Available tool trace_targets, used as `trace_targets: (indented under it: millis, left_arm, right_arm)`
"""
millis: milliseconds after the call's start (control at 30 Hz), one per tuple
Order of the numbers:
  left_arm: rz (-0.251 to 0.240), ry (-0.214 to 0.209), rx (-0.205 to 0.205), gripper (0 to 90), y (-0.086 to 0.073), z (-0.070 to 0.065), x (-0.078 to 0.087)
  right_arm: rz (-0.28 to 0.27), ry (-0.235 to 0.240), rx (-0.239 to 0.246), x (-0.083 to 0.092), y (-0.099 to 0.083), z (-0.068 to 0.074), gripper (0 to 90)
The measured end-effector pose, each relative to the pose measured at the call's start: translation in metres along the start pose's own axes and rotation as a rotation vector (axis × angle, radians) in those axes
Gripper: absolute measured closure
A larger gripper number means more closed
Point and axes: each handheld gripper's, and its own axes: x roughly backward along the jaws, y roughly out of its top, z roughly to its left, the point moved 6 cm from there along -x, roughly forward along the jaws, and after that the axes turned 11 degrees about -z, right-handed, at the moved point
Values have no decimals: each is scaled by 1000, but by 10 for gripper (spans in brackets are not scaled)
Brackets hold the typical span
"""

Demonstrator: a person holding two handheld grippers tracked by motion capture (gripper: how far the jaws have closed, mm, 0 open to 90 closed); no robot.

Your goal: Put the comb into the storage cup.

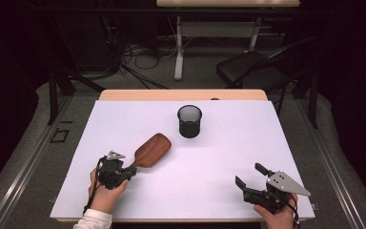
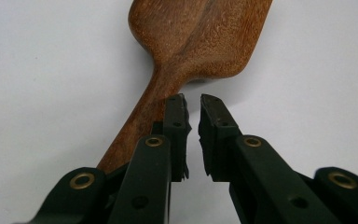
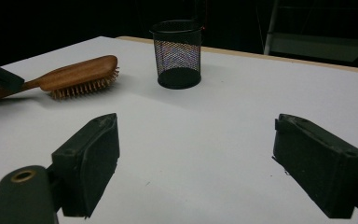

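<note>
Lying on the white table sheet [image 1: 219, 157] are two things, counted one each: one wooden hairbrush [image 1: 150, 149] and one black mesh cup [image 1: 189, 121]. The hairbrush rests toward the left of the sheet, bristles down, its broad head angled up toward the cup and its handle pointing back at the left gripper [image 1: 129, 172]. In the left gripper view that gripper's jaws stand slightly parted, with a narrow gap between the pads; the handle lies just left of and under the left jaw, not between the two, and nothing is clamped. The cup stands upright near the far middle of the sheet, well apart from the brush head. The right gripper [image 1: 250, 174] sits at the near right corner of the sheet, its jaws spread wide and holding nothing. One hand grips each tool.
</note>
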Motion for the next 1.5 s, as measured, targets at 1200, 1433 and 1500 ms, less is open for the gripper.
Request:
trace_targets:
  millis: [1200, 1433, 1500]
  left_arm:
    - [-69, 30, 33, 443, 5, 20, 6]
    - [-110, -26, 27, 337, 7, 26, 5]
    - [-89, -50, 37, 426, 5, 26, 4]
  right_arm:
    - [0, 6, 7, -1, 0, 1, 144]
    - [-1, 8, 7, -1, 0, 1, 144]
    - [-1, 9, 4, -1, 0, 2, 144]
